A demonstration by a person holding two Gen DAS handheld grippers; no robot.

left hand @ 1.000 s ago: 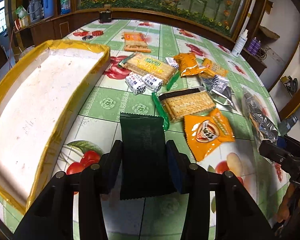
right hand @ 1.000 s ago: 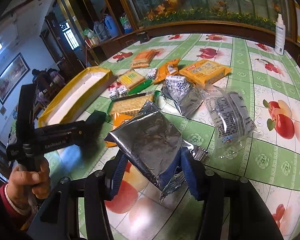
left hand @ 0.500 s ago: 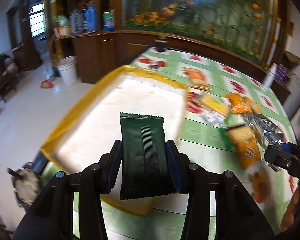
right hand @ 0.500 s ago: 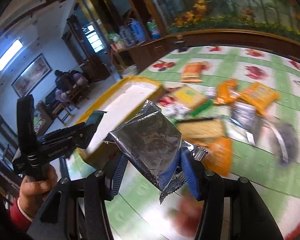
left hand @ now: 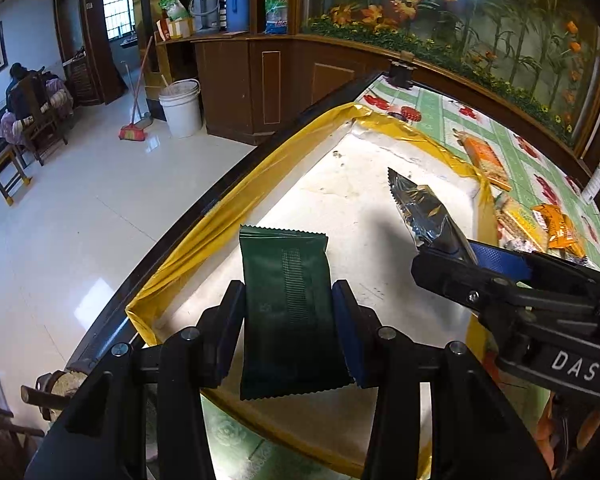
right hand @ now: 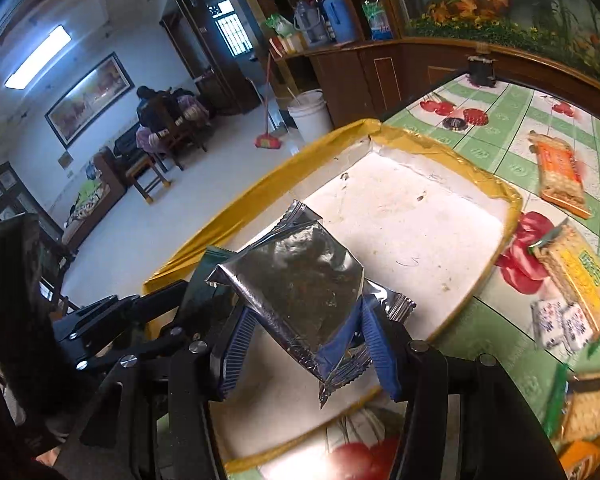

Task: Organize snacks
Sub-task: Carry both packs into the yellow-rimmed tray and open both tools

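White "DAS" lettering marks the right gripper (left hand: 444, 256).

Both grippers are showing black frames, silver screws and blue ribbed pads (right hand: 374, 340); white "DAS" lettering (left hand: 575, 366) is appearing on the right one.

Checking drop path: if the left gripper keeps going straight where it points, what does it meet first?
Likely the white floor of the yellow-rimmed tray. The left gripper, shut on the dark green snack packet, angles down over it; nothing shows in between, though depth is unclear.
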